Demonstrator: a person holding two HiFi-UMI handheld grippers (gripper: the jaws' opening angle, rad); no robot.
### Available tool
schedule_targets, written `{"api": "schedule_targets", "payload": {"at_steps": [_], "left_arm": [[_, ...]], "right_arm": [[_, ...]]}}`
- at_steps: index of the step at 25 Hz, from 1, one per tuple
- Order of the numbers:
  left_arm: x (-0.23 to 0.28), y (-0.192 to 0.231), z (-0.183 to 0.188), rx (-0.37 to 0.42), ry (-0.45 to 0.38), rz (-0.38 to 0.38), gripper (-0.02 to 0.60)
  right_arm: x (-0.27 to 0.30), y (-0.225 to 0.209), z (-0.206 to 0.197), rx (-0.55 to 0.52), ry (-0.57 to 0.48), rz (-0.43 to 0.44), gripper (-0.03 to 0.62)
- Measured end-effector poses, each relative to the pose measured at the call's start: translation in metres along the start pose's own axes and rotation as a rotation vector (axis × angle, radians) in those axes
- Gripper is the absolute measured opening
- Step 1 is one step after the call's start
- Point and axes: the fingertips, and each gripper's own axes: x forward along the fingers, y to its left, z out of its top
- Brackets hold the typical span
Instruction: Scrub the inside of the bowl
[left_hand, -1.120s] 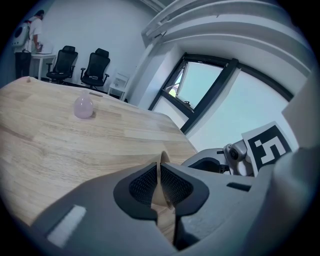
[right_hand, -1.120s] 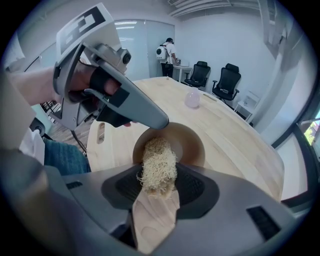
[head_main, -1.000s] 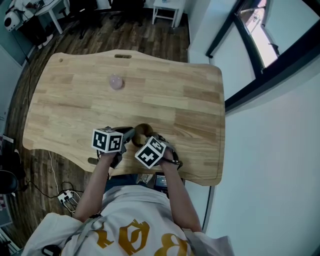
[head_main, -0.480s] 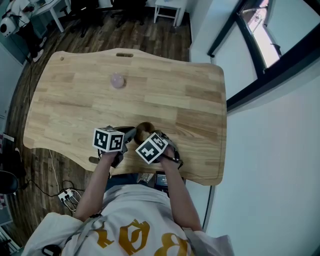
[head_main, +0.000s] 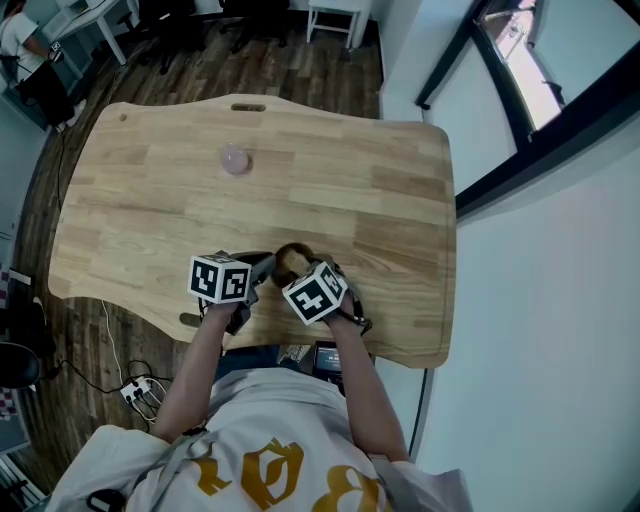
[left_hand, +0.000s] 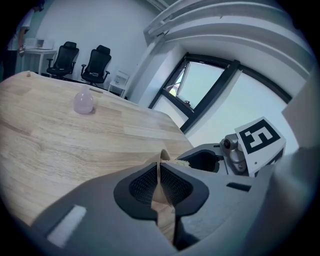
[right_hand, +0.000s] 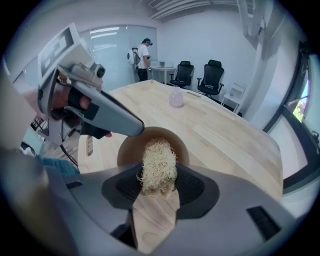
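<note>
So you're in the scrubbing step here, or right at the start of it, hard to say which from one look. Your left gripper (left_hand: 160, 184) is clamped on the rim of the bowl (right_hand: 181, 146), jaws nearly together with just the thin wall between them, so the bowl's pinned. Your right gripper (right_hand: 160, 187) is squeezed onto a straw-coloured fibre scrubber (right_hand: 158, 159), and the free end of it pokes over the rim into the bowl. I can't tell if the fibres are actually touching the inner wall. Next move, I'd guess: push the scrubber down to the bottom and work it round the inside. Tilt your wrist so the fibres, not the jaws, meet the brown wall, and let the left one resist the twist. Watch the spot where the left jaws sit, since the two grippers are very close there and that bit of rim is blocked. Room-wise, the bowl sits close to the near edge of the worktop (head_main: 350, 180), right in front of you, so don't drag it your way. Beyond it there's loads of bare wood. The only other thing on it is a small pale round thing (head_main: 234, 160), well apart on the far side.
</note>
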Motion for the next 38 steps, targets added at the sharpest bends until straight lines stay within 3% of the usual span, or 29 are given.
{"api": "schedule_targets", "payload": {"at_steps": [9,22,33,38], "left_arm": [[0.008,0.020,-0.008,-0.053,-0.004,0.031,0.018],[0.023,0.038,-0.022,-0.103,-0.013,0.064,0.011],[0.033,0.049,-0.020,-0.162,-0.084,0.069,0.011],[0.039,0.047,-0.019,-0.161,-0.079,0.042,0.011]], "right_arm": [[-0.003,-0.014,-0.008,0.127,-0.072,0.024,0.181],[-0.004,-0.016,-0.020,0.190,-0.127,0.002,0.181],[0.002,-0.016,-0.016,0.138,-0.131,-0.027,0.181],[0.014,-0.018,-0.015,0.048,-0.031,-0.057,0.181]]}}
